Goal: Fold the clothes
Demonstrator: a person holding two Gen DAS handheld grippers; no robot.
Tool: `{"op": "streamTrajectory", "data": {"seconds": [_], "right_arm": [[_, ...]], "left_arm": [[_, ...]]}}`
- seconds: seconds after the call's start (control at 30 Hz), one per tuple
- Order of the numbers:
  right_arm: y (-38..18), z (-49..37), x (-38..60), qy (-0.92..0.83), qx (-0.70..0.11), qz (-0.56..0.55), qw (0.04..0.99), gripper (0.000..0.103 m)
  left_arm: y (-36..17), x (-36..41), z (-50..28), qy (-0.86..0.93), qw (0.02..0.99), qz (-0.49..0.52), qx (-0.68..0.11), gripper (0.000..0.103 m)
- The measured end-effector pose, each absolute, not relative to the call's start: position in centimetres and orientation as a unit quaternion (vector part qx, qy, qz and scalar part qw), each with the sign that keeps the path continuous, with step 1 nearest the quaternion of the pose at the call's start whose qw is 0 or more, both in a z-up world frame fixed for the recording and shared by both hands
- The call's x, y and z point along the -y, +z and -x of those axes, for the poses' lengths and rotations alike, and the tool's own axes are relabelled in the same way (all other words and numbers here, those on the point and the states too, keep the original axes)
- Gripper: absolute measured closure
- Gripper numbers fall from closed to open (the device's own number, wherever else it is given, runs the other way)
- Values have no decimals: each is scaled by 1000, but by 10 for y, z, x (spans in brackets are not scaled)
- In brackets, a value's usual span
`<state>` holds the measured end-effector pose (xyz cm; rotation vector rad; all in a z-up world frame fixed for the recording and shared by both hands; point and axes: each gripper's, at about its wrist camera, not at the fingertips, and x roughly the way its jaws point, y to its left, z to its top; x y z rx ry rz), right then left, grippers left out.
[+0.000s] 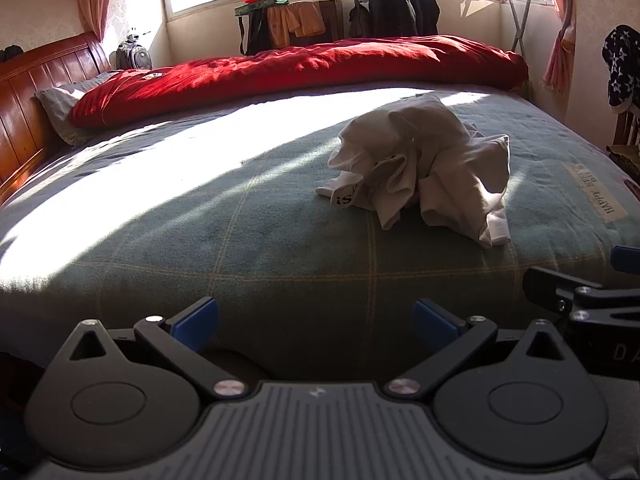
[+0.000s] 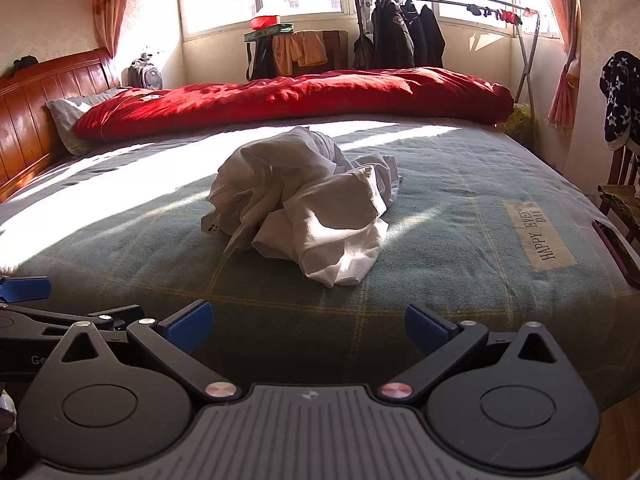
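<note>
A crumpled white garment lies in a heap on the grey-green checked bedspread, right of centre in the left wrist view. In the right wrist view the same garment sits near the middle of the bedspread. My left gripper hangs over the bed's near edge, open, nothing between its blue pads, well short of the heap. My right gripper is likewise open and empty at the near edge. Each gripper shows at the other view's side edge.
A rolled red quilt lies along the far side of the bed, with a pillow and wooden headboard at the left. A clothes rack with dark jackets stands by the window. A chair stands at the right.
</note>
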<state>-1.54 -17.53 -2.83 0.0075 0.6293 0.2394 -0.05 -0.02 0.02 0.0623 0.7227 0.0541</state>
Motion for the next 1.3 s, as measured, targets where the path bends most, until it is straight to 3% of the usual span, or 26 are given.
{"op": "streamTrajectory", "data": {"seconds": [1.3], "right_arm": [[-32, 14, 172, 122, -315, -4, 941, 0]], "left_arm": [[-2, -2, -2, 38, 932, -31, -360, 0]]}}
